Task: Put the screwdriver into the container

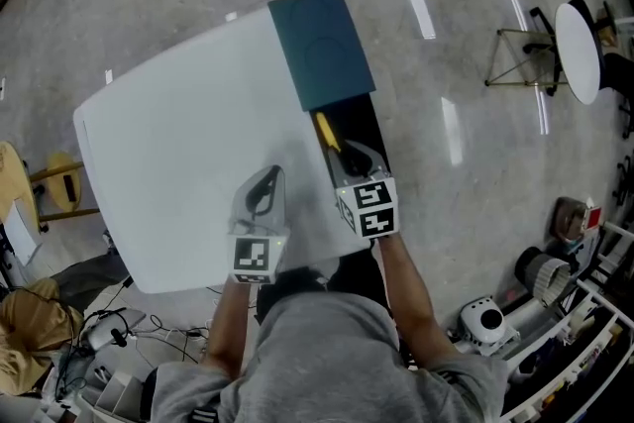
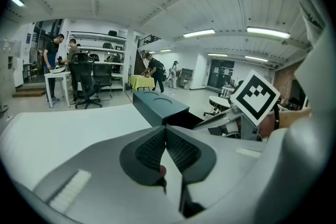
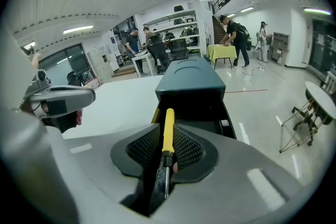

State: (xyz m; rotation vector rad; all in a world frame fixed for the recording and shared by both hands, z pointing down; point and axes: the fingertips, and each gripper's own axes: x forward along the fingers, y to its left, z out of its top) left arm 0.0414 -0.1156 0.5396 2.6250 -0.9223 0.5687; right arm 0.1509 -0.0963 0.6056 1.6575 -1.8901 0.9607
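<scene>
White table (image 1: 178,134), grey floor (image 1: 446,64). Teal container (image 1: 322,45) open; right gripper (image 3: 167,134) pinches yellow screwdriver (image 3: 168,118) over it; left gripper (image 2: 166,131) pressed together.

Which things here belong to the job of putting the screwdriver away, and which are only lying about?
Job: screwdriver, container, right gripper holding it, white table.
Lying about: left gripper, shut and empty; round side table on the floor.

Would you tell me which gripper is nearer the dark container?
Right. The right gripper holds the screwdriver over the open container; the left gripper hovers beside it, above the table.
</scene>
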